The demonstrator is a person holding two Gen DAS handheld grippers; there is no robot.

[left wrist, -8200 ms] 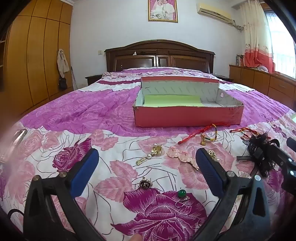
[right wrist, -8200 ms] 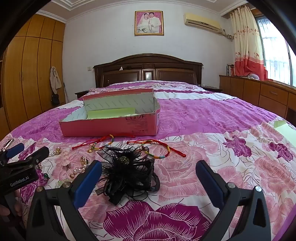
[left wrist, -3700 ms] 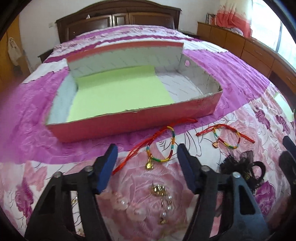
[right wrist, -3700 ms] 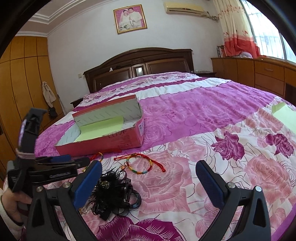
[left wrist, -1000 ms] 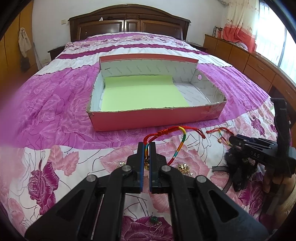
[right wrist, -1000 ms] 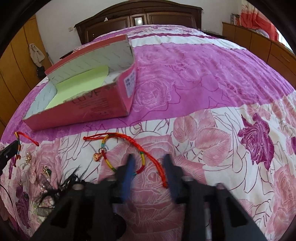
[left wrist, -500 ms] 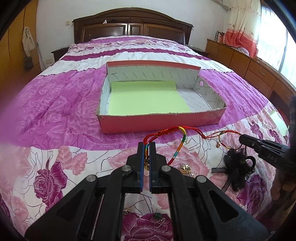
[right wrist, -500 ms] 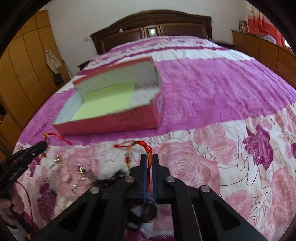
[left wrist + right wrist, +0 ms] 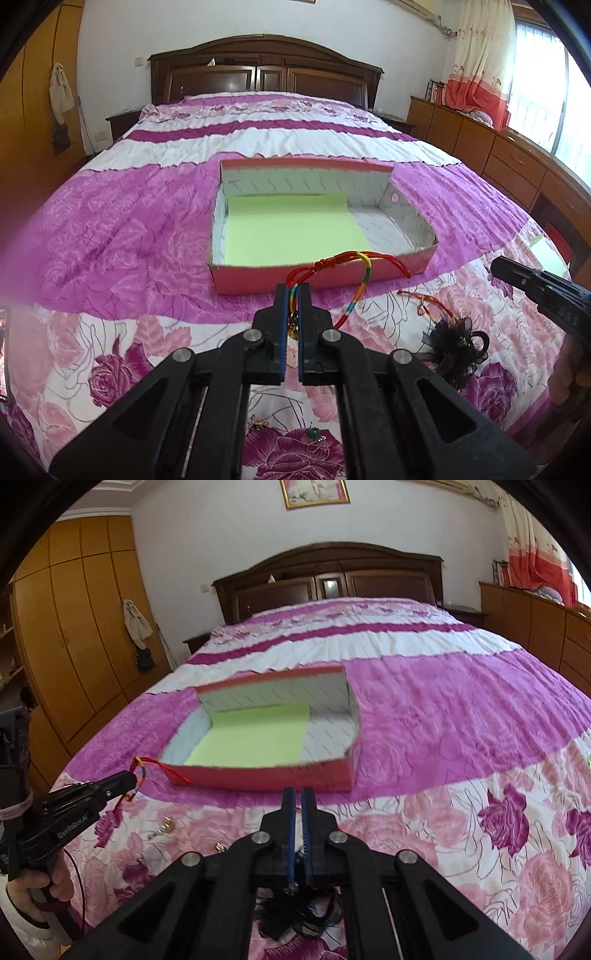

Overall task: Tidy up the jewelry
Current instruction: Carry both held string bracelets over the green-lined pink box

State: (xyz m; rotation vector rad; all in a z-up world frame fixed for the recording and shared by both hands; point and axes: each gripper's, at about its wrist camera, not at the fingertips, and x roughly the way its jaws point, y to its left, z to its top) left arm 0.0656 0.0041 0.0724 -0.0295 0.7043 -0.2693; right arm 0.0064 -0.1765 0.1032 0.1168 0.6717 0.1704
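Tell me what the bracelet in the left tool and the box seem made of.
Bracelet: braided cord, matte red with rainbow bands and visible knots; hangs limp from the left tool.
Box: likely cardboard, pink outside, printed white walls with creased corners.

You are working in a home bedroom. A double bed (image 9: 147,206) with a pink and purple rose-print bedspread fills the view, backed by a dark carved wooden headboard (image 9: 264,74). Tall wooden wardrobes (image 9: 74,627) line one wall, low wooden cabinets (image 9: 491,155) run beneath a curtained window (image 9: 480,59), and a framed portrait (image 9: 316,493) hangs above the headboard.
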